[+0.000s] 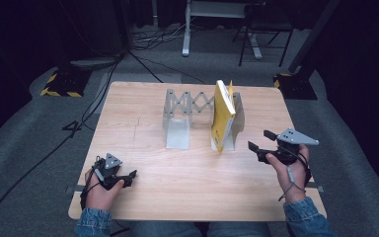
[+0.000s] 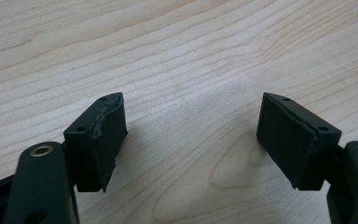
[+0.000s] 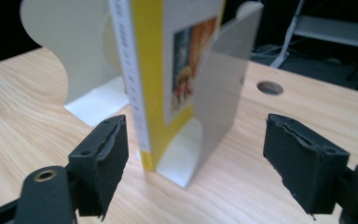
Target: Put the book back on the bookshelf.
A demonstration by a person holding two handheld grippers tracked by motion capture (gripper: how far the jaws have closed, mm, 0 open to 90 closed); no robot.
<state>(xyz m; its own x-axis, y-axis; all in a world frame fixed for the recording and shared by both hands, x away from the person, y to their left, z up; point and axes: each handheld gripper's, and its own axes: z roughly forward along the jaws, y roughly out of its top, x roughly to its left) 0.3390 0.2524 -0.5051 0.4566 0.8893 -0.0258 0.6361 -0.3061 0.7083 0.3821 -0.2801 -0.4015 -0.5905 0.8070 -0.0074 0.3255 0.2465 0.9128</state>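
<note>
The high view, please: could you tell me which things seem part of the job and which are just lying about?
Likely in play:
yellow book
expanding metal book rack
right gripper, open, nearest the book
left gripper, open

Just about:
white desk frame
floor cables

On the table (image 1: 143, 148), a rack (image 1: 187, 106) sits just past the centre, toward twelve o'clock, its plates running toward six. A book (image 1: 223, 116) stands upright in the rack's three-o'clock end, between two plates (touching the right one, as the right gripper view has it). The left gripper (image 1: 128, 175) rests at about seven o'clock, near the table's front edge, well apart from the rack. The right gripper (image 1: 261, 140) is at about four o'clock, near the book, its jaws toward it.
</note>
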